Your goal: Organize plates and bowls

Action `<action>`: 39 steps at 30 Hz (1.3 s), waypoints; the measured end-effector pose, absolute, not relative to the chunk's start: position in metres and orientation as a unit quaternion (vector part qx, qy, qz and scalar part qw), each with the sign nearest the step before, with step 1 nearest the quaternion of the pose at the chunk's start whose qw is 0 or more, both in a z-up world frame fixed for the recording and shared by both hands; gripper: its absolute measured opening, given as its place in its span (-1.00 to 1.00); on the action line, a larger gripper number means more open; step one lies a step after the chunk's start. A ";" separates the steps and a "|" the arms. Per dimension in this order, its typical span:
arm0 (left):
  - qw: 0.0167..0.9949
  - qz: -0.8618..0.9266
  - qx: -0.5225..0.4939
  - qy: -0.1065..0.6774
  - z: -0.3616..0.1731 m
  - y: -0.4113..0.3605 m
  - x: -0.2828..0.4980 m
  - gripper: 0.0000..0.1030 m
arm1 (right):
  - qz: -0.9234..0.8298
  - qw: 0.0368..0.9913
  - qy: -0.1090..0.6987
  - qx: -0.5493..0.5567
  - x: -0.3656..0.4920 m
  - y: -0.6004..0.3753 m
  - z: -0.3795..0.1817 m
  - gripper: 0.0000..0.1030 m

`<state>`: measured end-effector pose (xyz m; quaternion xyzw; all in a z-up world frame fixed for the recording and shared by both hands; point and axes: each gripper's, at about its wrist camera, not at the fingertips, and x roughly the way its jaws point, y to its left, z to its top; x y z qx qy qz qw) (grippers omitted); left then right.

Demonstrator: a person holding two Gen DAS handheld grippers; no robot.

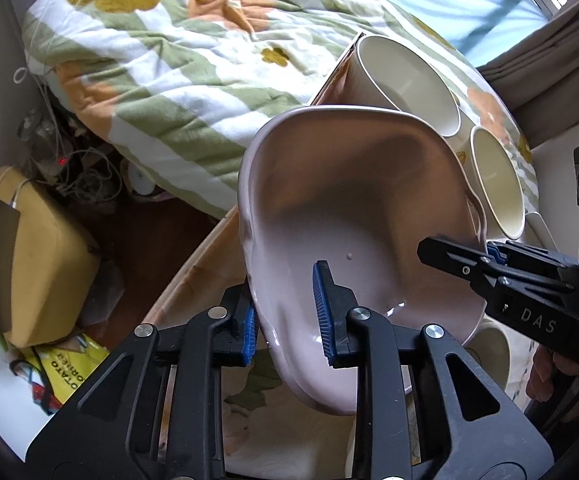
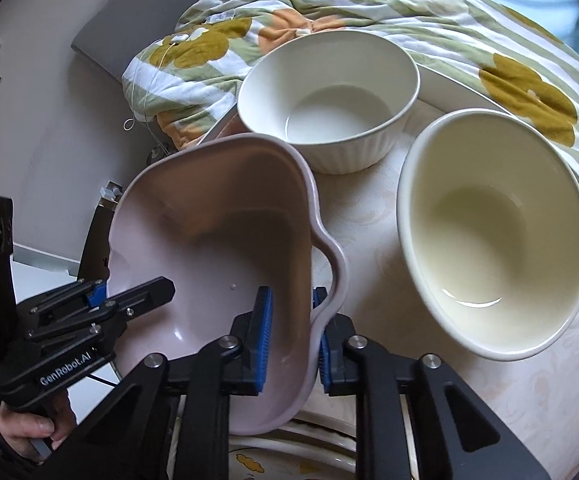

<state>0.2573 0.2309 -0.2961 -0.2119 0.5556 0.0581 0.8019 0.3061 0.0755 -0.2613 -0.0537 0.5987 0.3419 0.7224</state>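
A pale pink wavy-rimmed dish (image 1: 353, 208) is held up off the table between both grippers; it also shows in the right wrist view (image 2: 217, 248). My left gripper (image 1: 287, 316) is shut on its left rim. My right gripper (image 2: 291, 344) is shut on its right rim and appears in the left wrist view (image 1: 485, 256). My left gripper shows in the right wrist view (image 2: 101, 300). A white ribbed bowl (image 2: 329, 96) and a cream bowl (image 2: 493, 232) stand on the round table (image 2: 369, 208) beyond the dish. A plate with yellow flowers (image 2: 273, 464) lies below the dish.
A bed with a green, white and orange floral quilt (image 1: 177, 60) lies just behind the table. A white tray's edge (image 2: 461, 84) lies behind the bowls. A yellow box (image 1: 41, 248), cables and a yellow bag (image 1: 65, 364) sit on the floor at left.
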 end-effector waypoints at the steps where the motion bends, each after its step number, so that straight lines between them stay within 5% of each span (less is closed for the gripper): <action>1: 0.804 0.058 -0.208 0.554 -0.294 0.230 0.256 -0.57 | 0.343 0.724 0.597 -0.054 0.304 0.075 -0.260 -0.65; 12: 0.849 0.052 -0.146 0.505 -0.215 0.194 0.232 -0.57 | 0.353 0.762 0.544 -0.009 0.272 0.040 -0.206 -0.64; 22: 0.868 -0.029 -0.092 0.488 -0.160 0.061 0.198 -0.57 | 0.288 0.812 0.506 0.039 0.207 -0.089 -0.150 -0.64; 39: 0.821 -0.194 -0.050 0.534 -0.217 -0.154 0.182 -0.57 | 0.109 0.842 0.514 0.122 0.128 -0.301 -0.185 -0.65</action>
